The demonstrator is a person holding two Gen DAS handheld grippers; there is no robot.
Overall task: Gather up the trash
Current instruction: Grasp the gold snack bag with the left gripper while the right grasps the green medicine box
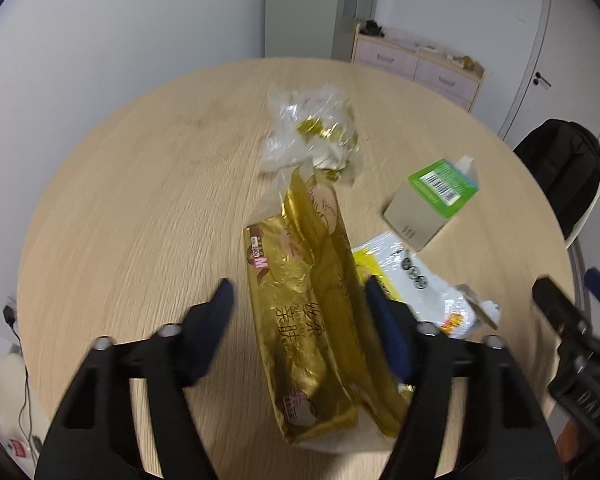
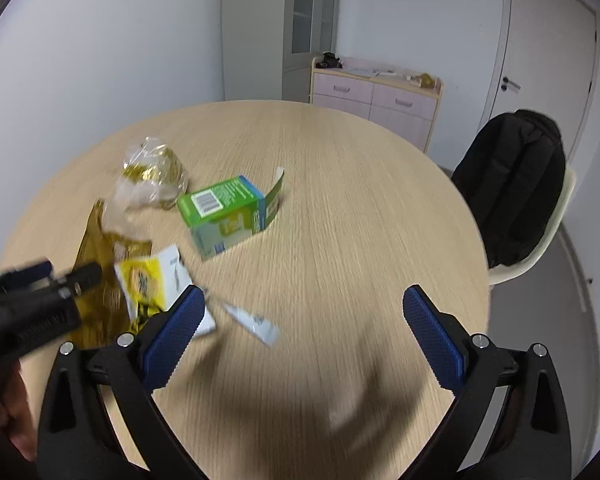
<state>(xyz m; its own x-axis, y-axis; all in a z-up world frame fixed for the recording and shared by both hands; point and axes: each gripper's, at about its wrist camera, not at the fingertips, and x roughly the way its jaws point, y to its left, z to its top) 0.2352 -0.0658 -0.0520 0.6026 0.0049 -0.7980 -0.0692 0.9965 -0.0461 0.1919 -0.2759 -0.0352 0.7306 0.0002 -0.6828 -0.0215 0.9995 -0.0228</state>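
Black arms of my left gripper [image 1: 300, 300] are filling the bottom of the left view, its fingers straddling a long gold wrapper [image 1: 312, 320] lying flat on the round wooden table [image 1: 140, 200]. Neither pad is pressing the foil yet (gap showing on the left side, right pad close against the edge), so I am counting it as released, nothing grasped. Beyond the gold wrapper, a crumpled clear bag [image 1: 308, 132] is sitting farther out. To the right, a green carton [image 1: 432, 200] is lying on its side, and a white and yellow packet [image 1: 412, 280] is lying beside the gold wrapper, just under the carton. My right gripper [image 2: 300, 320] is hanging over bare wood, fingers spread wide, holding nothing. A small white scrap [image 2: 256, 322] is lying just by its left finger. A black backpack [image 2: 516, 188] is resting on a chair past the table.
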